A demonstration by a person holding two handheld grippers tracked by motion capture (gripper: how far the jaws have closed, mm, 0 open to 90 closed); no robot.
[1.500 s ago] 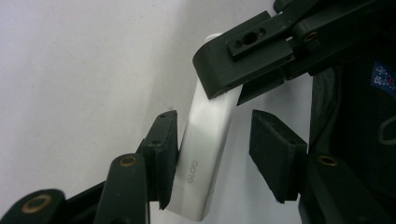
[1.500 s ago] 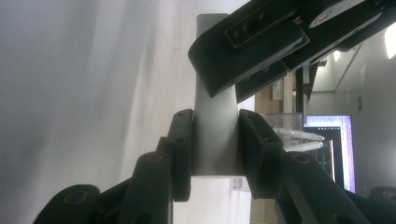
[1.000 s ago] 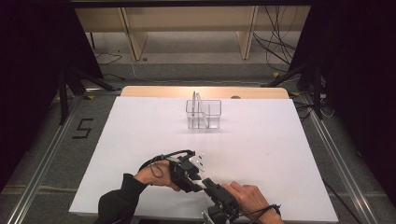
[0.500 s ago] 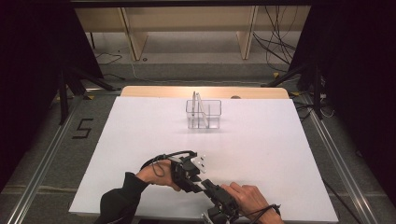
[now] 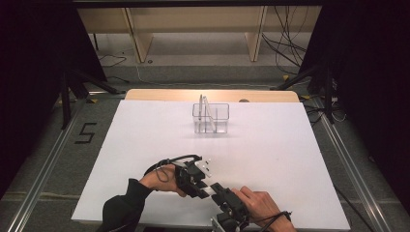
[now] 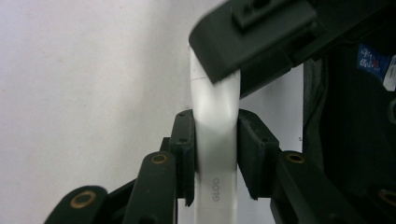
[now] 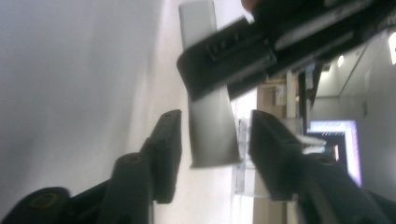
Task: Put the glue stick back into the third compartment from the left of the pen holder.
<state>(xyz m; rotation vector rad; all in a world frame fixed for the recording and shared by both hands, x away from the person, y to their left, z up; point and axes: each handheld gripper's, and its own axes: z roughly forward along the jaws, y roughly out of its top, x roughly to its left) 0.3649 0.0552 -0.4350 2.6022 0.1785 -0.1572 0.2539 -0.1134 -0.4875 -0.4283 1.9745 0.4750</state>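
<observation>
Closing left gripper (image 6: 215, 161) clamps white strip (image 6: 215, 140); right gripper (image 7: 212, 154) just opened, released.

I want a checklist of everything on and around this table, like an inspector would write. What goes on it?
Surface: white table top, bare apart from the items below.
Job's things: a flat white strip passing between the two grippers; a clear divided box at the far side, with another white strip standing in it.
Clutter: nothing seen.
Grippers: left gripper clamped on the strip, its jaws just closing; right gripper with jaws just opening, pads standing off the strip's end.
Cables: black cable looping from the left gripper; loose cables on the floor behind.
Surroundings: wooden shelving, dark curtains, a "5" marked on the floor.
</observation>
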